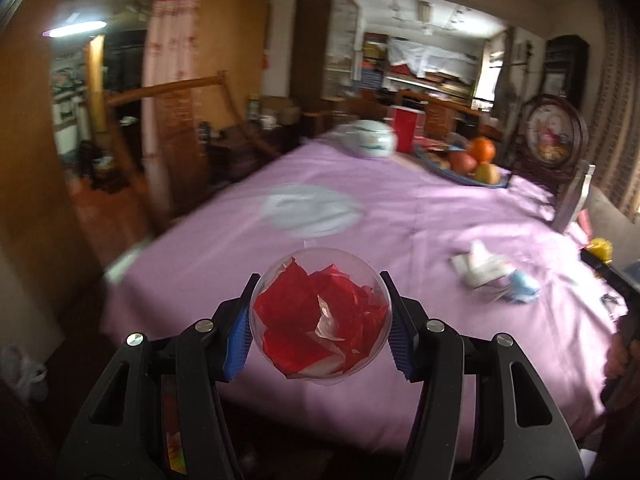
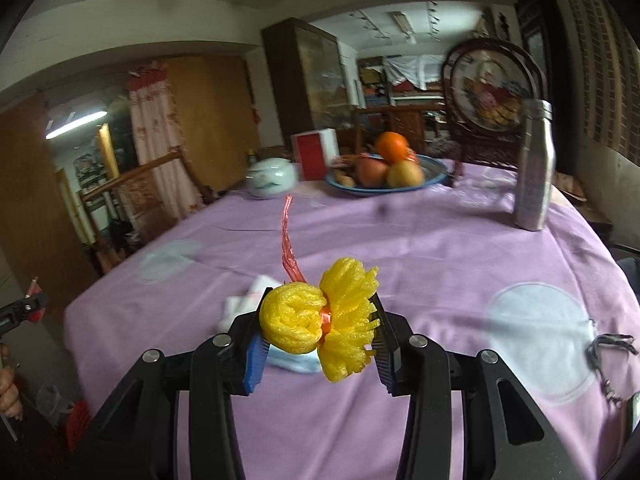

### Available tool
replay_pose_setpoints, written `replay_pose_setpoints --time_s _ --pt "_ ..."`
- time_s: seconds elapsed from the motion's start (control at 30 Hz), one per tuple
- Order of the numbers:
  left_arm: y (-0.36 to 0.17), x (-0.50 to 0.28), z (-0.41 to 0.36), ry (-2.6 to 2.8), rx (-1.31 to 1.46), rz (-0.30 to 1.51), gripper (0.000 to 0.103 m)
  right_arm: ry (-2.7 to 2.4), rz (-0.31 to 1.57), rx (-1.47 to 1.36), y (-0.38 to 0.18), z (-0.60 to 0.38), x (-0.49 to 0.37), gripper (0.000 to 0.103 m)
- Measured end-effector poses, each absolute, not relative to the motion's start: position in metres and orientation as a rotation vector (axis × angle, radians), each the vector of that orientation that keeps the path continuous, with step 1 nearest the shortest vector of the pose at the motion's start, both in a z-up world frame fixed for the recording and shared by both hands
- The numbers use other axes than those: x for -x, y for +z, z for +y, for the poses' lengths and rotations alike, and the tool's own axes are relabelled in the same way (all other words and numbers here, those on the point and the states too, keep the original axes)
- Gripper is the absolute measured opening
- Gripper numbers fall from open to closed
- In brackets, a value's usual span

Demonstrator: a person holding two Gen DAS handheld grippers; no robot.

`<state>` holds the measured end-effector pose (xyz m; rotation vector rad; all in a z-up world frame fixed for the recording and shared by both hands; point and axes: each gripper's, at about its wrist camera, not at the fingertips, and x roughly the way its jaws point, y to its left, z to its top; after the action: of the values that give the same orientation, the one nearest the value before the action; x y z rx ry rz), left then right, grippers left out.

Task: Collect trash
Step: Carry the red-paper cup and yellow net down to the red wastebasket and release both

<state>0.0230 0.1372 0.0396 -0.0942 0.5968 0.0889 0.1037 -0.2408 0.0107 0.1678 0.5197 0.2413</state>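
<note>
The left hand-held gripper (image 1: 320,316) pinched a clear cup (image 1: 320,314), mouth facing the camera; the right hand-held gripper (image 2: 320,320) pinched yellow foam netting (image 2: 320,316), lying crosswise.

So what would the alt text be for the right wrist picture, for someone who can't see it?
A right gripper with black arms and blue fingers squeezes a yellow foam fruit net with a red ribbon, above a purple tablecloth. Behind it sit crumpled white tissue, a fruit bowl and a steel bottle.
</note>
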Motion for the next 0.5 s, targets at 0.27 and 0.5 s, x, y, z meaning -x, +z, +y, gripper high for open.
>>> replay_pose_setpoints --time_s 0.27,0.5 --pt "-0.025 0.05 0.254 0.311 0.247 0.725 0.056 0.46 0.475 -0.113 0.034 -0.152 -0.058 0.044" --pt "-0.105 0.065 0.315 0.419 0.371 0.891 0.073 0.594 0.533 -0.038 0.031 -0.067 -0.048 0.044"
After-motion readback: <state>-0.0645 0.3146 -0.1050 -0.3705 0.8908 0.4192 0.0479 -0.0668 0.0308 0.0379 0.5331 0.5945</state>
